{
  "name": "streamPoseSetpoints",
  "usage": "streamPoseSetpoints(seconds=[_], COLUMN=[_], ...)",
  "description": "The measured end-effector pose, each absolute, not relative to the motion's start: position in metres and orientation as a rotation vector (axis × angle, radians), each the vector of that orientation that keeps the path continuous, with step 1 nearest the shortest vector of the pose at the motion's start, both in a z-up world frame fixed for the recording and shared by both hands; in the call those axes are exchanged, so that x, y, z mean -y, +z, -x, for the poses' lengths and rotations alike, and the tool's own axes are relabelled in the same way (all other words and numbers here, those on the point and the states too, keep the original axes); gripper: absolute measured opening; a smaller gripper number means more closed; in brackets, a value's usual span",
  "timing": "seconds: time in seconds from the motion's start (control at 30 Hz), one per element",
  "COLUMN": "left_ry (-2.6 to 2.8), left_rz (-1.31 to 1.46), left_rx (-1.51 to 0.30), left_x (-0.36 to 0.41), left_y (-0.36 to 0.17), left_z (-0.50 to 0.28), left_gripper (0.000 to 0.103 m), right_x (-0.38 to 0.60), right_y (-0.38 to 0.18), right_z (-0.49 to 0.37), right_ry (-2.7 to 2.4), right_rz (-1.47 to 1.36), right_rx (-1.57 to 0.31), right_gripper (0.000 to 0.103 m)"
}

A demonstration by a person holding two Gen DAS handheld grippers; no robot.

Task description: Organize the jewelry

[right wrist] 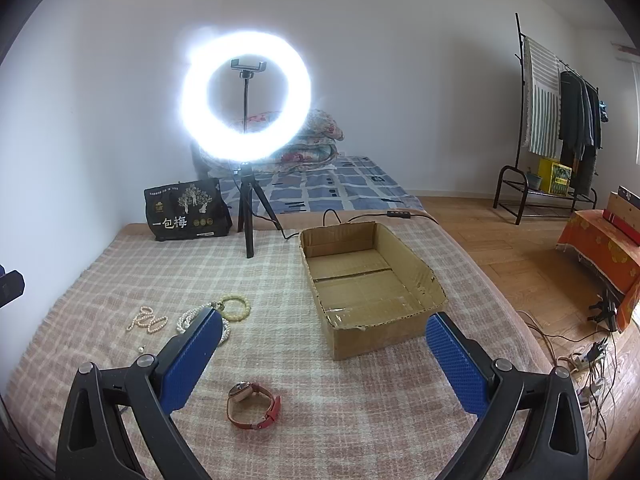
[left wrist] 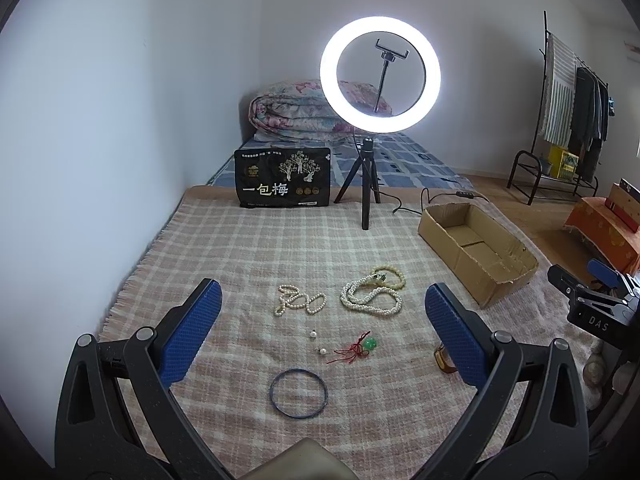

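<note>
Left gripper [left wrist: 322, 304] spread, empty | right gripper [right wrist: 324, 332] spread, empty | pearl strands [left wrist: 370, 296] | corrugated cardboard box [right wrist: 416, 280] | plaid woven blanket [left wrist: 248, 248]

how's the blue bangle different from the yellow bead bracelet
The blue bangle is a thin, smooth, dark hoop; the yellow bead bracelet is a string of round pale beads. The bangle lies alone on bare blanket, while the bracelet touches the big pearl strand. The bangle also looks wider, though it lies nearer the camera. Both lie flat on the checked blanket, outside the cardboard box.
</note>
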State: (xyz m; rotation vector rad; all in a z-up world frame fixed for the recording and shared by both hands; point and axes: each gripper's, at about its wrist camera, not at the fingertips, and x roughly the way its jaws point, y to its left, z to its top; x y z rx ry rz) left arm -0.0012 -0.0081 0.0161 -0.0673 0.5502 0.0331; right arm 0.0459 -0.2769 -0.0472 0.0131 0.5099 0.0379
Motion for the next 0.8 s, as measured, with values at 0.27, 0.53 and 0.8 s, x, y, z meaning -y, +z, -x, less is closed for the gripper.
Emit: streamPoseSetpoints(seconds=[0.27,0.53,0.8], left_ry=[0.035,0.036,0.035], left_rz=[0.065,0.065,0.063], left_rx=[-0.547,-0.546,-0.545], left_x=[0.0074,0.0068,0.0084], left_y=[0.0172,0.0172,0.0154], left_z=[0.0007,0.0005,0.0026], left_gripper=[0.103,0.103,0.103], right_x=[0.2761,0.2759,0.2754], right_y=[-0.0468,-0.0465,-0.0463], right_z=[-0.0459,-0.0461,-0.0462], right_ry=[0.039,0.038,0.038], right_rz=[-0.012,-0.012,-0.012], right_rx=[-0.510,-0.510,-0.511], right_gripper=[0.103,0.103,0.103])
